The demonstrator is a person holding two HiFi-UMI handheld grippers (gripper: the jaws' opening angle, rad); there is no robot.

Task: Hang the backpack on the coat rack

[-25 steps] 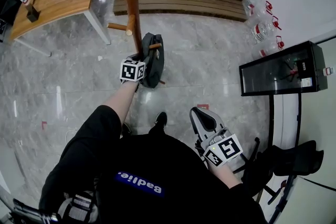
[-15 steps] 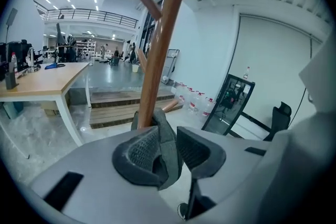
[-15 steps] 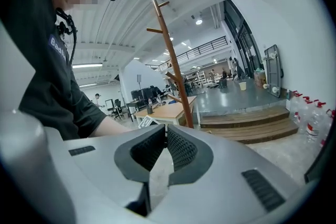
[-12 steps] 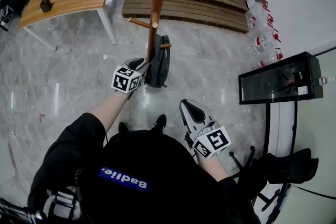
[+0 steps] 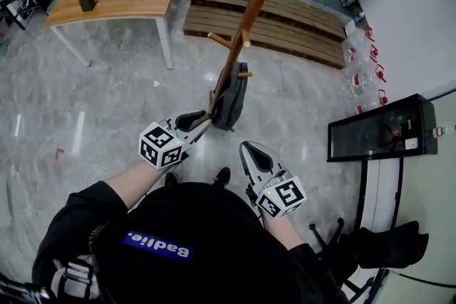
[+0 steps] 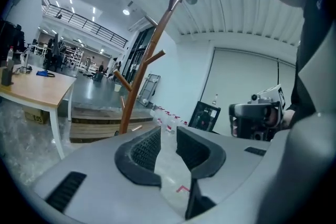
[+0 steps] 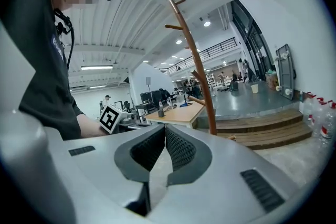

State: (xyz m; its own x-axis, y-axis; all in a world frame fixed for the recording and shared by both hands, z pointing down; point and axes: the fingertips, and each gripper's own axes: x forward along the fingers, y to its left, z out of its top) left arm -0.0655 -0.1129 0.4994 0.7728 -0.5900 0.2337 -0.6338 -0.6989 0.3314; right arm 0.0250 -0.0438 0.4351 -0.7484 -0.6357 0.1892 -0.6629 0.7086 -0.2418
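The dark backpack (image 5: 231, 95) hangs lengthwise along the coat rack (image 5: 255, 3) pole from a low peg (image 5: 244, 74); its strap there is hard to make out. The left claw (image 5: 198, 119), slightly parted and empty, is just beside it and is the nearer one. The right claw (image 5: 254, 152), practically closed on nothing, is held farther back.

The left tongs (image 5: 192, 119) have drawn back from the hanging backpack (image 5: 231, 102).

Coat rack pole (image 5: 246, 25), backpack (image 5: 231, 100) block ahead; floor (image 5: 92, 110) leftward open.
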